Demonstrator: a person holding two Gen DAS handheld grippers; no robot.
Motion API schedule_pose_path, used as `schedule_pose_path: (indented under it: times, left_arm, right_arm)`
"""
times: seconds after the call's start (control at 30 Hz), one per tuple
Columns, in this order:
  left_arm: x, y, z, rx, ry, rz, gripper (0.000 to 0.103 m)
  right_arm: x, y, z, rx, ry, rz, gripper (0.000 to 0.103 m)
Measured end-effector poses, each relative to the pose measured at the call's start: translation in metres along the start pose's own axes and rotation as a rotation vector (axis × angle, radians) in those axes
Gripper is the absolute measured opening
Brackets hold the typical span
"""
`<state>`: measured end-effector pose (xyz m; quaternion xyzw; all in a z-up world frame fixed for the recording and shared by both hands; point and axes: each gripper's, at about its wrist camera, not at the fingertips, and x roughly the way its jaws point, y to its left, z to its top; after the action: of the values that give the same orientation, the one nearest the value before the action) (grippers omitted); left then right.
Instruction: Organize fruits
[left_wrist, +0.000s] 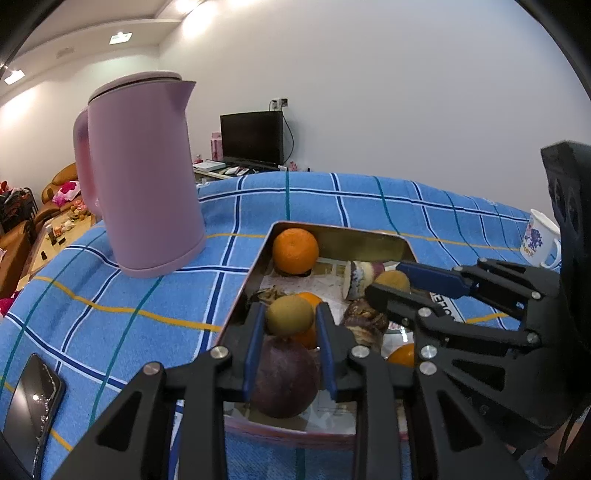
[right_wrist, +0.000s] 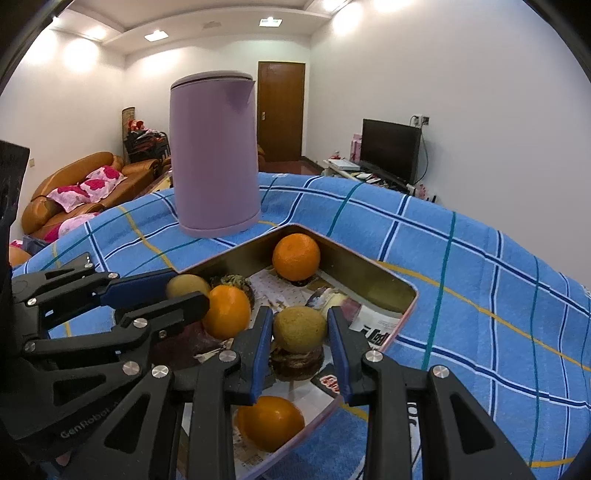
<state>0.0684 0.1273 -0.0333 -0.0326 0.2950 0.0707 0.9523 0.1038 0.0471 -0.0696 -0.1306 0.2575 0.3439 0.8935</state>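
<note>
— Looking into the tray (left_wrist: 255, 269), I see both tools busy. The left hand-held gripper (left_wrist: 290, 325) is clamped on a yellow-green round fruit (left_wrist: 289, 315) near the tray's front end, with a dark purple fruit (left_wrist: 286, 380) directly under it and an orange (right_wrist: 226, 312) just behind.

— And the right hand-held gripper (right_wrist: 300, 332)?

— Closed on a second, tan-coloured fruit (right_wrist: 299, 328), about mid-tray, right above a dark wrinkled piece (right_wrist: 295, 363). I can't tell whether either gripped fruit is clear of what lies below it.

— So what could go wrong?

— Round skins between flat pads — either fruit could squirt out if the squeeze sits off its widest part, and it would roll among the rest. Two tools work the same tray close together, so their linkages could knock each other on a lift. A snagged neighbour could also come up and drop.

— Anything around the tray?

— A pink kettle (left_wrist: 144, 177) stands on the checked blue cloth (left_wrist: 110, 295) just beyond the tray's far left corner; a wide swing that way would strike it. A phone (left_wrist: 31, 402) lies well off the tray's near left side, a printed mug (left_wrist: 539, 240) off its far right. Another orange (left_wrist: 295, 251) sits in the far corner, one more (right_wrist: 269, 422) at the near end. Where the fruits should go, the views don't show.
</note>
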Motion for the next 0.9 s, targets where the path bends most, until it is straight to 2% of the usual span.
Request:
schedule_pose_path:
  times: [0.1, 0.17, 0.4, 0.47, 0.53, 0.7, 0.77, 0.9]
  left_arm:
    - [-0.001, 0.003, 0.0, -0.013, -0.005, 0.002, 0.034]
    - [-0.002, 0.005, -0.001, -0.025, -0.01, 0.009, 0.041]
    - [-0.009, 0.008, -0.002, -0.037, -0.049, 0.032, 0.064]
    - [-0.013, 0.008, -0.002, -0.035, -0.069, 0.034, 0.072]
    - [-0.016, 0.007, -0.002, -0.031, -0.087, 0.044, 0.076]
    - [-0.024, 0.005, -0.003, -0.02, -0.126, 0.06, 0.078]
    - [-0.026, 0.007, -0.003, -0.03, -0.135, 0.072, 0.084]
    - [-0.027, 0.008, -0.004, -0.041, -0.147, 0.076, 0.088]
  right_arm:
    - [0.0, 0.0, -0.001, 0.004, 0.003, -0.005, 0.038]
    - [-0.001, -0.003, -0.001, 0.017, 0.002, -0.017, 0.045]
    - [-0.012, -0.013, -0.006, 0.056, -0.029, -0.041, 0.054]
    - [-0.018, -0.016, -0.008, 0.076, -0.044, -0.061, 0.063]
    - [-0.025, -0.02, -0.011, 0.1, -0.072, -0.079, 0.066]
    - [-0.035, -0.021, -0.014, 0.104, -0.111, -0.1, 0.067]
    - [-0.039, -0.019, -0.015, 0.1, -0.124, -0.119, 0.069]
    - [-0.043, -0.021, -0.016, 0.111, -0.144, -0.143, 0.075]
